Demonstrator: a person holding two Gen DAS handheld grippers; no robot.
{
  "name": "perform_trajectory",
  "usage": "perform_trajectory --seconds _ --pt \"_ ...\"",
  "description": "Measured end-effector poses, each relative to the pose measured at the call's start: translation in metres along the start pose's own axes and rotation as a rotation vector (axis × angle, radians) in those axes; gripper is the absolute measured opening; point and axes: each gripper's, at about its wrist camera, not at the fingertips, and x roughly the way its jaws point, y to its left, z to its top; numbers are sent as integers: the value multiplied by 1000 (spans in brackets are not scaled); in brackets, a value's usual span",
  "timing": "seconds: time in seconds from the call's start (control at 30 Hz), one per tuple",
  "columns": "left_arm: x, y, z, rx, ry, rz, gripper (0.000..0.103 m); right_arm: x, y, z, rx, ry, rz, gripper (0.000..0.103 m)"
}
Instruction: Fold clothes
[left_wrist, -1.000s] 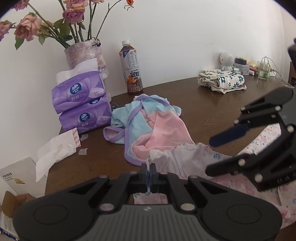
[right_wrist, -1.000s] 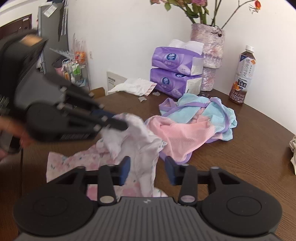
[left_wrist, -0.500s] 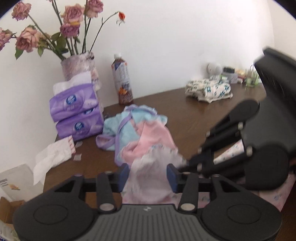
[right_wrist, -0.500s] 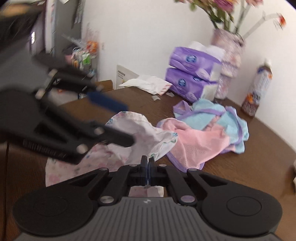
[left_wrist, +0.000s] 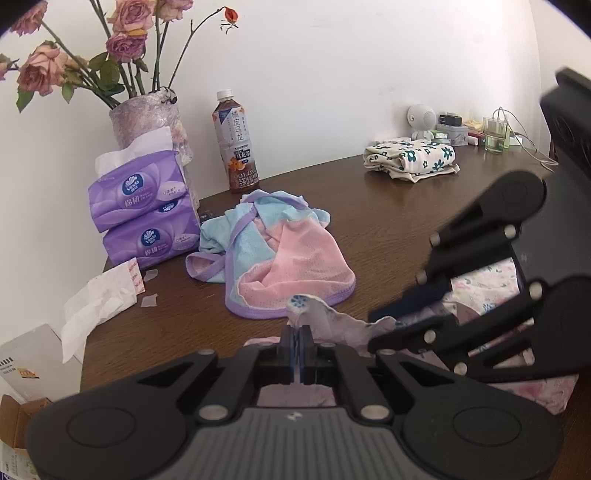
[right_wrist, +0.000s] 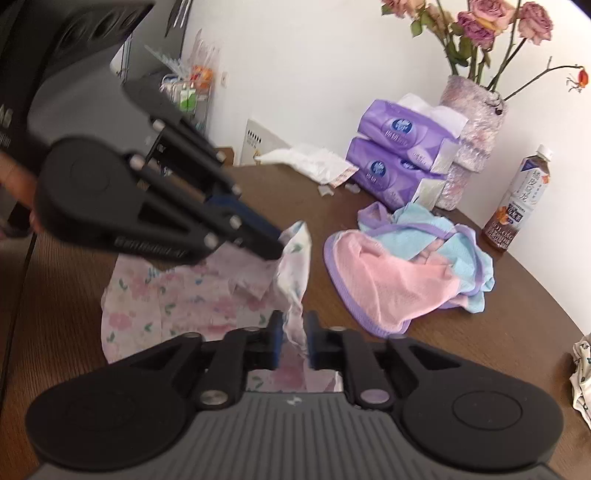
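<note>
Two views show the same thin floral garment, and both suggest it is very light and limp.

From the left wrist, the left tongs (left_wrist: 297, 341) are pressed together on a raised edge of the floral garment (left_wrist: 332, 325); the cloth stands up in a small peak above the fingertips and sags away to the right, where the right tongs (left_wrist: 384, 332) reach in. Most of it lies flat on the brown table (left_wrist: 388, 206). A pink and blue garment (left_wrist: 280, 254) sits crumpled just beyond, and a folded flowered cloth (left_wrist: 410, 158) rests well apart at the far edge.

From the right wrist, the right tongs (right_wrist: 293, 341) are narrowly spread with a hanging fold of the floral garment (right_wrist: 291, 273) between the fingers, not visibly clamped. The left tongs (right_wrist: 275, 253) pinch the top of that fold. The pink and blue garment (right_wrist: 402, 280) lies just beside it.

Such fabric probably slips and bunches rather than holding a crease, so taking it at a hem or corner and keeping it taut between both grips looks wisest.
</note>
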Motion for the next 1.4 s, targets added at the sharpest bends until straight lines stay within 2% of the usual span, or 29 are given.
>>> perform_trajectory --seconds 0.03,0.17,0.2,0.23,0.3,0.4,0.5,0.57,0.63,0.8,0.87,0.9,0.93,0.97,1.07,1.2,1.3,1.4 --pt "-2 -2 -2 8 0 3 2 -3 0 2 3 -16 4 32" --pt "-8 -8 -7 20 2 4 2 -4 8 5 -39 -28 28 32" --pt "-9 -10 -8 22 3 2 2 -2 10 4 -49 -20 33 30" --pt "-11 -11 -10 24 4 0 2 1 12 3 -58 -7 44 17" --pt "-14 -12 -14 17 10 -5 2 4 14 1 -67 12 64 3" --pt "-22 -13 -20 -2 11 -21 4 3 20 -3 -99 13 62 1" --pt "-34 -11 -21 -23 -22 -3 12 0 20 -6 -96 0 38 1" --pt "-39 -8 -20 -33 -37 17 22 -2 17 -6 -83 -8 27 1" --pt "-38 -4 -20 -39 -28 49 42 -3 14 -6 -72 -15 17 1" --pt "-24 7 -25 -68 51 67 44 -6 12 -9 -70 -21 15 1" --pt "-19 9 -27 -75 68 59 44 -6 13 -10 -73 -20 20 1" --pt "-18 9 -28 -77 73 56 38 -6 14 -10 -75 -19 22 1" --pt "-18 9 -28 -81 69 50 8 -5 15 -11 -79 -19 24 1" --pt "-18 10 -27 -86 65 44 3 -5 17 -12 -86 -18 28 1" --pt "-30 4 -22 -69 11 66 1 -11 18 -11 -79 -36 43 3" --pt "-40 -3 -21 -54 -9 87 1 -27 10 -4 -19 -108 64 8" --pt "-46 -4 -18 -68 -31 103 1 -33 7 1 -16 -139 53 18" --pt "-51 -4 -9 -96 -62 107 1 -29 8 3 -25 -123 49 27"
